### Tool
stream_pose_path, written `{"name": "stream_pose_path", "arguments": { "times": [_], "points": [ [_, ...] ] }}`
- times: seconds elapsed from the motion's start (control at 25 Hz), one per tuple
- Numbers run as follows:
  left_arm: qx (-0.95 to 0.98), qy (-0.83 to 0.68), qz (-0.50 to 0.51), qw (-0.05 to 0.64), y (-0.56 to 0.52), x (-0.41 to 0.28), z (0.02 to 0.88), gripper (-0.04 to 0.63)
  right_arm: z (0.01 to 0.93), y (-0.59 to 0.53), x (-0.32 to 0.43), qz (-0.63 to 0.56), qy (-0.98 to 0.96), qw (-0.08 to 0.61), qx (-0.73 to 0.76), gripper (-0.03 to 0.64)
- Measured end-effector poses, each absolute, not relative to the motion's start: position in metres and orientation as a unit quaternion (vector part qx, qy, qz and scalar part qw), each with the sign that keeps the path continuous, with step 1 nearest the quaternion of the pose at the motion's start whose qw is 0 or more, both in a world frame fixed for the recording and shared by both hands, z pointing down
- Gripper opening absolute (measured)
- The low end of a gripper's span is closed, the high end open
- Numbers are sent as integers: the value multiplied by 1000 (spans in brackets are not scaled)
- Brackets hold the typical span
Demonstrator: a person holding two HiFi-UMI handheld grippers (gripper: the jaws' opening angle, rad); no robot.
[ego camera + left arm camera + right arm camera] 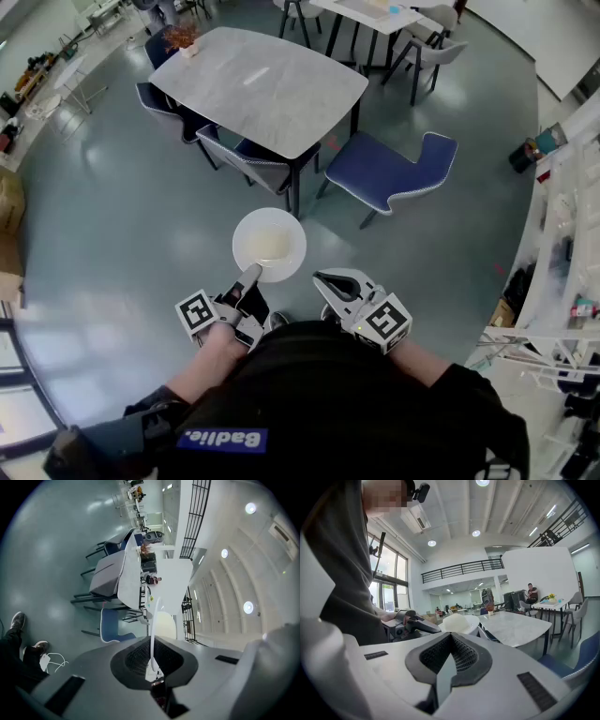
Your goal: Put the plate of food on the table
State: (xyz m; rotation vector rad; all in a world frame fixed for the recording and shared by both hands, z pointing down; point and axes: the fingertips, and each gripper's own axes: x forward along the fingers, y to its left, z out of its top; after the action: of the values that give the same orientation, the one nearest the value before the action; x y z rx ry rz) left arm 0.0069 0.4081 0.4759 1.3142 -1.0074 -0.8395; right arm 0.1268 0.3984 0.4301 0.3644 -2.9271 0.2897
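White plate point(244, 232) aloft, short of table point(267, 89)

We hold both arms bent at the elbows, with the hands close together low in front of our body. Our left hand point(218, 339) grips the left hand-held gripper point(249, 275), which points forward. Its jaws are pinched tight on the near rim of the plate point(242, 230), holding it out ahead of us. Our right hand-held gripper point(322, 278) sits just beside it, clear of the plate, angled inward, jaws closed together with nothing between them.
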Motion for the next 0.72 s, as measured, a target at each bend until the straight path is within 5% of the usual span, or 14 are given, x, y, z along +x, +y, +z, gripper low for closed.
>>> {"name": "stream_pose_path", "arguments": {
  "times": [0.72],
  "points": [
    [564,-438,-363,599,398,12,479,14,430,388,133,101,-984,76,122,9]
  ]
}}
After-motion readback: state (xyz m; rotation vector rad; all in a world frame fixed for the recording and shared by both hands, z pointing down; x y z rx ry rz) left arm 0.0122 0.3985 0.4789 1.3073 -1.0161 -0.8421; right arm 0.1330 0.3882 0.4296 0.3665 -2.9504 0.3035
